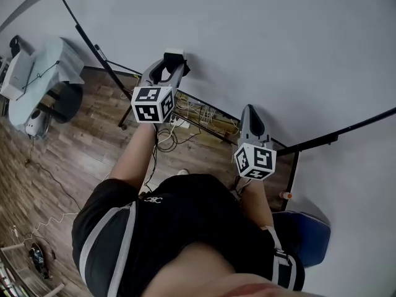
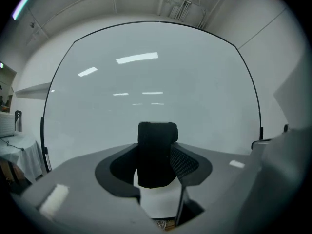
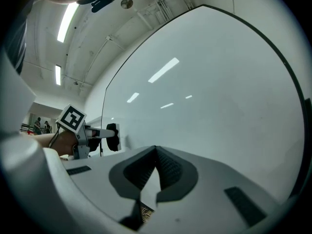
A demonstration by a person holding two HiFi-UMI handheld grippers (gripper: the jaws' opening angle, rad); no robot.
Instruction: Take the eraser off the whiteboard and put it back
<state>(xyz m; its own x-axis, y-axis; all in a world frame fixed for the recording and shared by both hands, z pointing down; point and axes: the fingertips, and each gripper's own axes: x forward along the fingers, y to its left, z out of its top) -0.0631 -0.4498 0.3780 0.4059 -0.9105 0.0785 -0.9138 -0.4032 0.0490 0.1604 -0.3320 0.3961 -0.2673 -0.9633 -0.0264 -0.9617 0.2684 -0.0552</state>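
Eraser [image 2: 157, 150]: clenched upright in the left tongs [image 1: 172, 66], at the whiteboard's [image 1: 260, 42] face; contact unclear.
Handling: likely light, soft pad on a stiff back; take it across the narrow sides.
Right tongs [image 3: 155, 167]: pressed together, empty.
Room: broad bare board ahead; frame edge [image 1: 334, 137] to the right.

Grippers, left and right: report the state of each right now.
Left gripper: shut on the black eraser.
Right gripper: shut, jaws together, nothing between them.
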